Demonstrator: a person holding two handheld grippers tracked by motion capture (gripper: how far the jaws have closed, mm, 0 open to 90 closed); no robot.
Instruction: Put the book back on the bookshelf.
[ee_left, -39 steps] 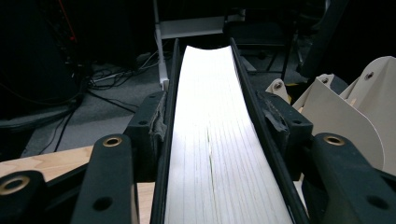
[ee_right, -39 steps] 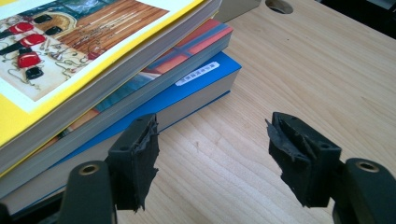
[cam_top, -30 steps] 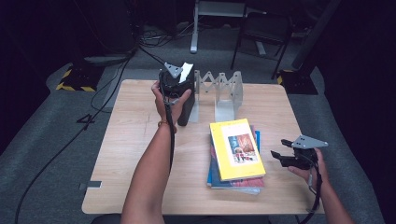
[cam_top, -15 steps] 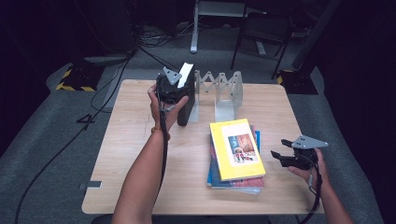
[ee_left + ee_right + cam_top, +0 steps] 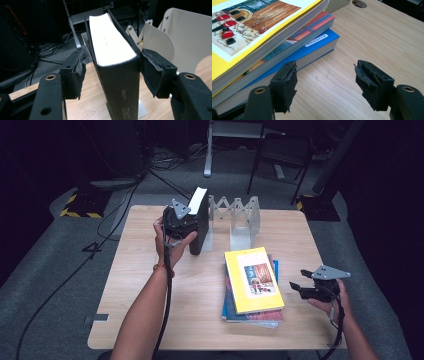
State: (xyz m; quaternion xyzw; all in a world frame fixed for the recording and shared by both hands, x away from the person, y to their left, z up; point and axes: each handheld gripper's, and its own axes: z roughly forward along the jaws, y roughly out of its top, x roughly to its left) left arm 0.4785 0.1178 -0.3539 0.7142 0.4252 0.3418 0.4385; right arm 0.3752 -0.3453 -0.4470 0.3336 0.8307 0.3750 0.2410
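Where the left claw (image 5: 110,72) brackets the black book (image 5: 117,75), contact stays unclear.

No text can be read with certainty. A small white label (image 5: 317,40) is carried on the edge of the blue book (image 5: 317,51), just beyond the left jaw of the right gripper (image 5: 325,83), but its print is too small to be made out. Faint pale marks are seen on the spine of the black book (image 5: 122,97) between the jaws of the left gripper (image 5: 110,75); they are illegible. The picture on the yellow book (image 5: 252,279) bears no legible words.
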